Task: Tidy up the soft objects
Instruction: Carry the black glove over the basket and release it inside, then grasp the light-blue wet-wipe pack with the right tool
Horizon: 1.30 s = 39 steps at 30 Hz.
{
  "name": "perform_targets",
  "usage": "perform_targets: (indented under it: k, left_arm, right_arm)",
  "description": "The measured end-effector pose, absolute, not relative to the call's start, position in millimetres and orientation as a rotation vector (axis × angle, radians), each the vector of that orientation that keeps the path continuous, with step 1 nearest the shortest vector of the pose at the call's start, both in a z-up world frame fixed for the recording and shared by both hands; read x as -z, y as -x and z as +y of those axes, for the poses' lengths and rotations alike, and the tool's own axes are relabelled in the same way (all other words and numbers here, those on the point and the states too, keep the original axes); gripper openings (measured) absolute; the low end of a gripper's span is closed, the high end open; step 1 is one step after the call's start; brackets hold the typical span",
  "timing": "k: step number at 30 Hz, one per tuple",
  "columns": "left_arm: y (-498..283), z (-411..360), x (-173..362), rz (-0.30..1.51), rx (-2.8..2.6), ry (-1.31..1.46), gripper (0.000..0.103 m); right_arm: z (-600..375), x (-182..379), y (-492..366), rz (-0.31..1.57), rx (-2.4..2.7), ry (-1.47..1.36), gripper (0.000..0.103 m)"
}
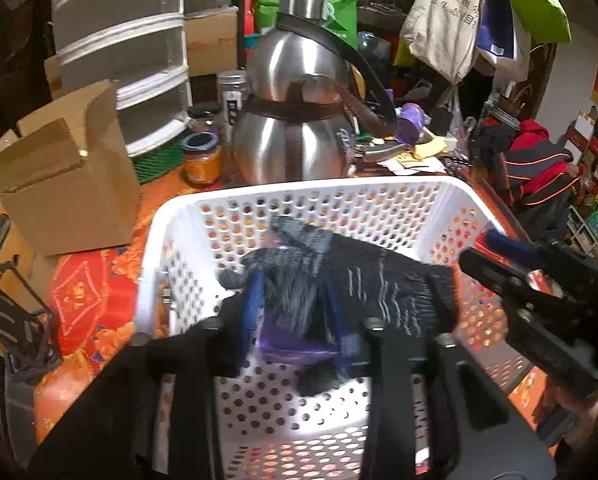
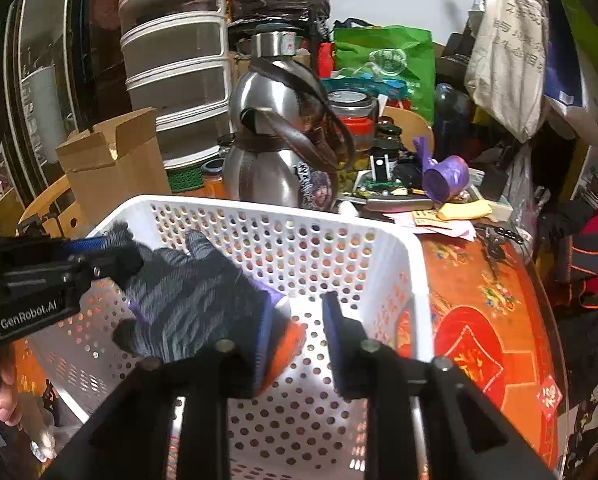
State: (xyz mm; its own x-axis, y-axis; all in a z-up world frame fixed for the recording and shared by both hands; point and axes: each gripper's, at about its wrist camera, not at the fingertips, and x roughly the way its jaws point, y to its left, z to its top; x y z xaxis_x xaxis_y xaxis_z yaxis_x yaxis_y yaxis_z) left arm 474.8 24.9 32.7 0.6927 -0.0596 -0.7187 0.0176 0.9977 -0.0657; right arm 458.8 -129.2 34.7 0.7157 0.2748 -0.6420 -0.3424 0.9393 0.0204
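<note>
A white perforated basket stands on the orange tablecloth, and both grippers reach into it. A dark grey striped knit glove with a purple patch under it hangs blurred over the basket floor. My left gripper is open, its blue pads apart with the glove's bunched end loosely between them. My right gripper is open too. Only basket floor shows between its fingers, and the glove's edge lies against its left finger.
Behind the basket stands a large steel flask with a brown strap. An open cardboard box, stacked plastic drawers and jars stand at the left. A purple roll, papers and clutter lie at the right, near piled clothes.
</note>
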Motion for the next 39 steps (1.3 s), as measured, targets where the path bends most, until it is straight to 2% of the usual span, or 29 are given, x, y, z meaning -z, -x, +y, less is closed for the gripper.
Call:
perform_targets:
  k: [1,2,3,4,7,10,12,18,27,31,39]
  left_arm:
    - [-471.3,27.4,-34.6,0.793,0.042,0.055,0.063]
    - [-467.9,29.5,-36.6,0.78,0.042,0.055,0.07]
    - [-461.6,32.2,-40.4,0.755,0.026,0.048,0.081]
    - [-457.3,34.8,-43.7,0.741,0.016,0.044,0.085]
    - [-443.8,40.8,-53.6,0.721,0.033,0.061,0.088]
    - [-433.1,43.2,-61.6,0.704,0.036,0.074,0.091]
    - [-431.9,40.7,-63.8,0.716,0.03,0.062,0.092]
    - [-409.6,33.6,-74.2,0.719,0.008,0.01,0.092]
    - [-289.7,41.1,-102.1,0.656,0.012,0.026,0.094]
    - [-233.6,42.4,-85.2,0.651,0.022,0.042,0.095]
    - [-152.7,28.7,-3.3,0.725,0.083,0.146,0.096]
  right_arm:
    - [-132.0,-36.2,-457.3,0.69,-0.344,0.089,0.047]
    - [-134.8,-38.8,-453.5,0.674,-0.338,0.08,0.067]
    - [-136.1,-40.7,-450.3,0.658,-0.331,0.086,0.076]
    - [-137.1,-43.0,-447.0,0.647,-0.327,0.096,0.076]
    - [-143.2,-49.9,-438.2,0.641,-0.337,0.084,0.077]
    - [-145.9,-57.3,-428.4,0.618,-0.329,0.096,0.083]
    - [-147.2,-60.8,-424.2,0.61,-0.326,0.091,0.088]
    - [-147.4,-66.2,-410.5,0.606,-0.332,0.093,0.092]
    - [-161.5,-73.7,-328.3,0.595,-0.418,0.02,0.094]
    - [-164.6,-60.2,-274.2,0.599,-0.426,0.024,0.094]
    - [-179.0,-4.9,-181.4,0.582,-0.429,0.019,0.094]
